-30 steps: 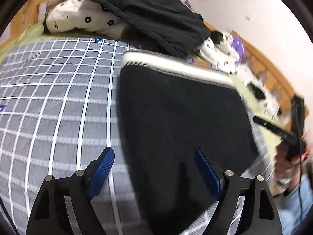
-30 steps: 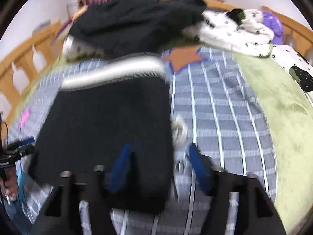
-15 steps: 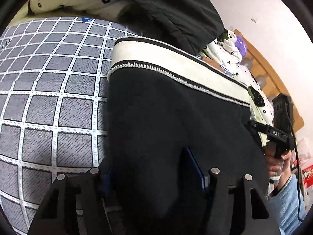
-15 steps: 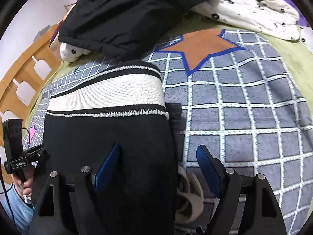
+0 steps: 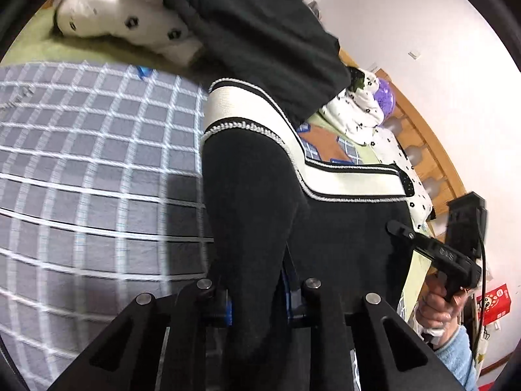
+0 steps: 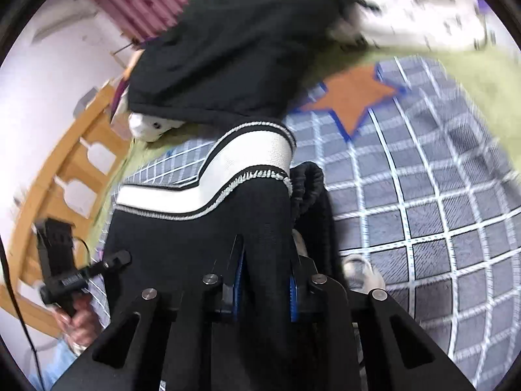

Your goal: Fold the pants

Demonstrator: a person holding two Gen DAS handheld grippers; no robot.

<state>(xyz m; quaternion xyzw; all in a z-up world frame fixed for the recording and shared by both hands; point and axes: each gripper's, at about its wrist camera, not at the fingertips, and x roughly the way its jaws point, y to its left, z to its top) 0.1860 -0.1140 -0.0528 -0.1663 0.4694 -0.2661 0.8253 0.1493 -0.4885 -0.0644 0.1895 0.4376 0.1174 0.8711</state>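
The black pants (image 5: 247,195) have a wide white waistband (image 5: 234,110). They are folded and lifted off the grey checked bedspread (image 5: 81,169). My left gripper (image 5: 257,296) is shut on the near left edge of the black fabric. My right gripper (image 6: 265,286) is shut on the near right edge of the pants (image 6: 208,228), whose waistband (image 6: 257,156) hangs bent between both grippers. The right gripper shows in the left wrist view (image 5: 436,254), and the left one in the right wrist view (image 6: 75,277).
A pile of black clothing (image 5: 260,32) and white spotted fabric (image 5: 130,22) lies at the far end of the bed. A wooden bed rail (image 6: 65,176) runs along the side. An orange star (image 6: 351,94) marks the bedspread. A green sheet (image 6: 472,75) lies beyond.
Both grippers closed on the near edge of the pants and lifted it; the waistband now bends upward between them and the cloth is off the bedspread.
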